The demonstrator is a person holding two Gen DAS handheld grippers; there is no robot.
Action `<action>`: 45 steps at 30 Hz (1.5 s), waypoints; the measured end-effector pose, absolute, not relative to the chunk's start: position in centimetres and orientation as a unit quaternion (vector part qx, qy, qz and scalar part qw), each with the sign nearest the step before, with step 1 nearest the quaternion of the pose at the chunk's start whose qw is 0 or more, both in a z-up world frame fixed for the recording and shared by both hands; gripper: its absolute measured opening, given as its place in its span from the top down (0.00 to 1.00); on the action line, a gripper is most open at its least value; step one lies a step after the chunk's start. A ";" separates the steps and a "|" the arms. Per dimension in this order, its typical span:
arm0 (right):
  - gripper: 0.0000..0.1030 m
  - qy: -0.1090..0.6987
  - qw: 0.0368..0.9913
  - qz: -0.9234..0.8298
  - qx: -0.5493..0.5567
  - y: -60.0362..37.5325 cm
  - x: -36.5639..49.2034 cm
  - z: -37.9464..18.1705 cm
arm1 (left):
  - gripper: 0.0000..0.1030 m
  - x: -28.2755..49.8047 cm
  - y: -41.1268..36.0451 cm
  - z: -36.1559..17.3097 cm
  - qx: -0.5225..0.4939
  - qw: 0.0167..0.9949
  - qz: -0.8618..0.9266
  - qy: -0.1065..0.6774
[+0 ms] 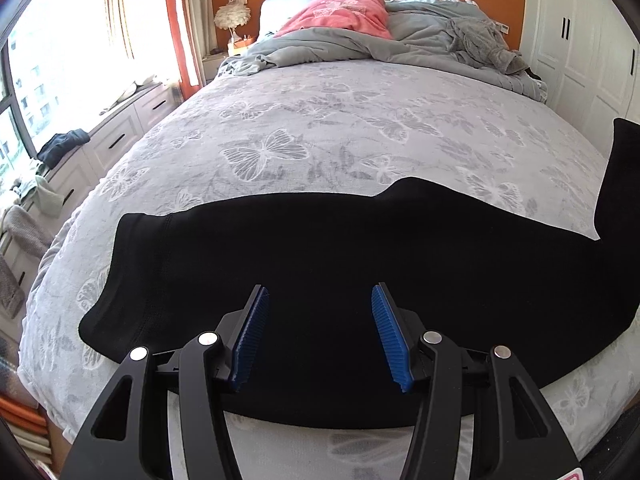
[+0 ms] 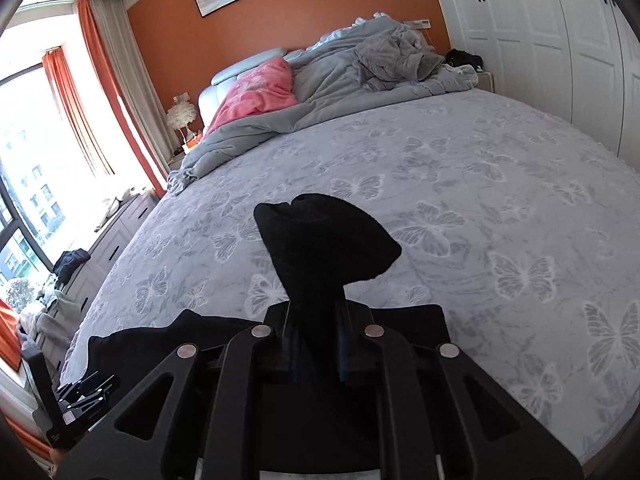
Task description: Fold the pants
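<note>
The pants lie flat across the bed, seemingly halved lengthwise, the right gripper clamped on one raised end, the left gripper spread apart, crosswise folds undone.

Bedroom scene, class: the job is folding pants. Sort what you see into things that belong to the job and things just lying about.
Job:
pants
left tool, open above them
right tool, shut on the pants
bed

Lying about:
pink blanket
grey duvet
lamp
clothes by the window
</note>
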State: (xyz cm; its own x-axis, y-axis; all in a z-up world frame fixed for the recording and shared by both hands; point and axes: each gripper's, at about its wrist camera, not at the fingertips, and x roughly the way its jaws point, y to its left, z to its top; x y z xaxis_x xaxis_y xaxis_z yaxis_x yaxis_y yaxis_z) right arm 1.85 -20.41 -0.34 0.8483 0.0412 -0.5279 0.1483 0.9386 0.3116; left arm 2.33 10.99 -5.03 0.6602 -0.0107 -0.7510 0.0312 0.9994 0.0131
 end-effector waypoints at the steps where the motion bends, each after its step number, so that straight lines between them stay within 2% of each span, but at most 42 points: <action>1: 0.88 0.273 0.947 -0.024 0.167 -19.7 1.9 -0.1 | 0.50 2.3 10.9 -4.9 0.012 0.911 -0.012 0.411; 10: 0.88 0.271 0.948 -0.011 0.165 -16.6 2.6 0.7 | 0.50 2.0 12.5 -4.5 -0.017 0.907 -0.004 0.420; 14: 0.88 0.266 0.939 -0.078 0.203 -21.3 1.7 0.5 | 0.48 2.0 13.9 -4.3 -0.034 0.907 0.008 0.420; 21: 0.88 0.240 0.894 -0.262 0.273 -35.5 -4.6 -1.5 | 0.46 1.7 14.8 -4.3 -0.042 0.905 0.013 0.423; 26: 0.88 0.268 0.854 -0.307 0.322 -41.2 -6.9 -4.5 | 0.43 1.8 14.9 -4.3 -0.047 0.903 0.011 0.428; 30: 0.88 0.272 0.885 -0.228 0.300 -35.4 -4.0 -2.5 | 0.43 2.0 14.7 -4.1 -0.051 0.904 0.010 0.425; 35: 0.86 0.297 0.939 -0.039 0.168 -17.4 2.7 1.4 | 0.43 2.1 15.2 -3.6 -0.068 0.905 0.014 0.420; 36: 0.83 0.308 0.940 -0.006 0.146 -13.9 3.5 0.9 | 0.43 2.2 15.3 -3.5 -0.072 0.905 0.015 0.420; 38: 0.69 0.350 0.930 0.058 0.093 -6.8 5.6 -2.3 | 0.43 2.2 15.7 -3.3 -0.079 0.905 0.017 0.418; 39: 0.48 0.378 0.919 0.085 0.073 -4.3 6.6 -4.5 | 0.43 2.2 15.9 -3.2 -0.081 0.905 0.017 0.417; 41: 0.45 0.431 0.896 0.107 0.021 -0.2 7.7 -8.9 | 0.43 2.1 16.2 -3.2 -0.081 0.905 0.021 0.417; 44: 0.44 0.410 0.905 0.113 0.008 0.2 6.3 -9.4 | 0.43 2.0 16.7 -3.4 -0.082 0.901 0.022 0.425; 45: 0.39 0.402 0.908 0.116 0.024 -0.6 5.7 -8.8 | 0.43 2.0 16.9 -3.4 -0.083 0.900 0.020 0.426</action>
State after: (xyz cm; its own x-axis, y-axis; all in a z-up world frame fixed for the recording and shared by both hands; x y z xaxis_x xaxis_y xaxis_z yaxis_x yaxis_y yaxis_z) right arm 5.66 -0.61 -8.78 0.6497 0.2295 -0.7247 -0.1903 0.9721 0.1372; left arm 1.95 16.86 -3.44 0.6355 -0.0346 -0.7714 -0.1079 0.9852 -0.1330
